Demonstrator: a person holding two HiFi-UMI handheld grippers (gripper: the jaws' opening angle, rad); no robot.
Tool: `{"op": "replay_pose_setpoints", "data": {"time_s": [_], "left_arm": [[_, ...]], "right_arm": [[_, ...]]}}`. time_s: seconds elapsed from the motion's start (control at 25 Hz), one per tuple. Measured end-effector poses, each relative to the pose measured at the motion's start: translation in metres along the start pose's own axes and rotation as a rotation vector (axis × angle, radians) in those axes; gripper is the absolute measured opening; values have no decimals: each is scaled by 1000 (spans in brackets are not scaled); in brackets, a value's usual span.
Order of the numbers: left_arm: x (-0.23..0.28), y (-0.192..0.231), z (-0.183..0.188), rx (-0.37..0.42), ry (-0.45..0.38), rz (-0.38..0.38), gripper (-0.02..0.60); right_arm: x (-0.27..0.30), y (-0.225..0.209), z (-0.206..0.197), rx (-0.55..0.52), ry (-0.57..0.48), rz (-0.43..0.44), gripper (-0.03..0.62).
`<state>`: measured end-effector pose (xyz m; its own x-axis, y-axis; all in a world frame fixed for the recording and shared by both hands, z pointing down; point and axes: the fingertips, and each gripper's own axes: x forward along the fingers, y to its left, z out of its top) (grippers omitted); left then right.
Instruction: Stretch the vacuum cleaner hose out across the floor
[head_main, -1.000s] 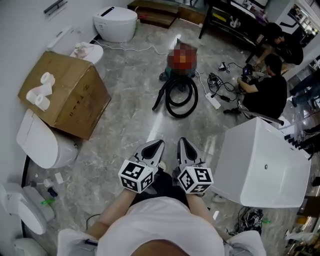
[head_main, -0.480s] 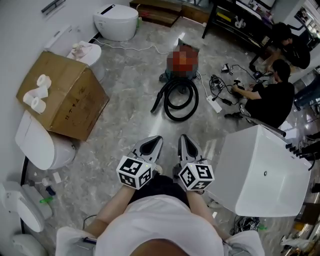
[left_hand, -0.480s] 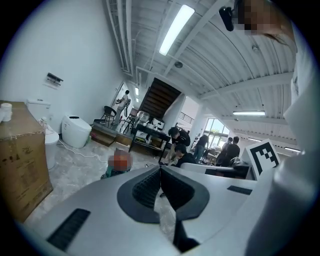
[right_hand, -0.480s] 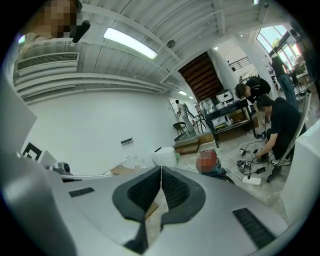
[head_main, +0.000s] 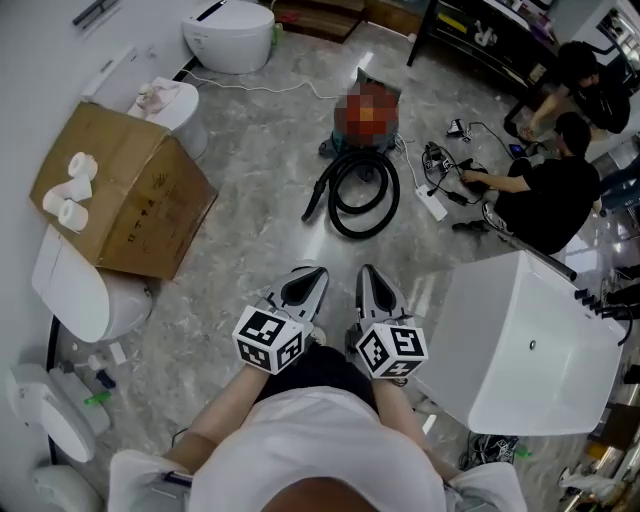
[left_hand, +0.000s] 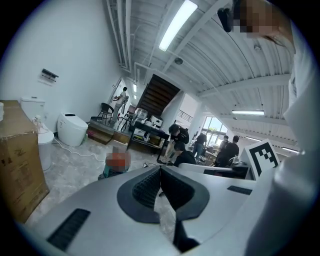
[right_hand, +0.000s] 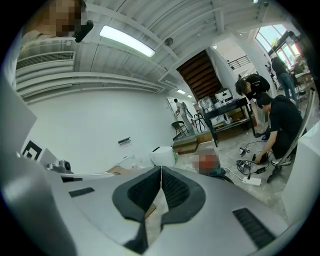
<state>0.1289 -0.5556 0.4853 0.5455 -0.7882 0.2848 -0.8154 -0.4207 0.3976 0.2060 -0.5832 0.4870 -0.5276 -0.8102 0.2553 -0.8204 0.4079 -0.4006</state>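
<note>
Left gripper (head_main: 308, 274) and right gripper (head_main: 368, 274), jaws together, empty; bare floor (head_main: 265, 235) runs to the far coiled hose (head_main: 360, 229), box (head_main: 130, 190) left, tub (head_main: 520, 345) right.

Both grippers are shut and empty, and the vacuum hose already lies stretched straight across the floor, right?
No: the head view shows the hose coiled in loops by the vacuum cleaner. The left gripper and right gripper are shut and empty.

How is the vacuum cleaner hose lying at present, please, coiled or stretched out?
Coiled: the hose lies in round loops on the floor beside the vacuum cleaner.
</note>
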Motion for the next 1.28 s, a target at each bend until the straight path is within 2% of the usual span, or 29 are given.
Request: {"op": "replay_pose_setpoints", "data": {"time_s": [0.32,0.88,1.08,1.28], "left_arm": [[54,47,30,5,11,-19,8],[155,166,98,-30,2,-72,8],[180,194,102,-31,29,-75,8],[199,205,100,-12,63,-89,8]], "right_arm": [[68,-24,17,11,21,-18,15],[226,-47,63,10,62,-11,15],[259,-56,64,4,83,-22,15],[282,-65,66,-16,120,1,15]]}}
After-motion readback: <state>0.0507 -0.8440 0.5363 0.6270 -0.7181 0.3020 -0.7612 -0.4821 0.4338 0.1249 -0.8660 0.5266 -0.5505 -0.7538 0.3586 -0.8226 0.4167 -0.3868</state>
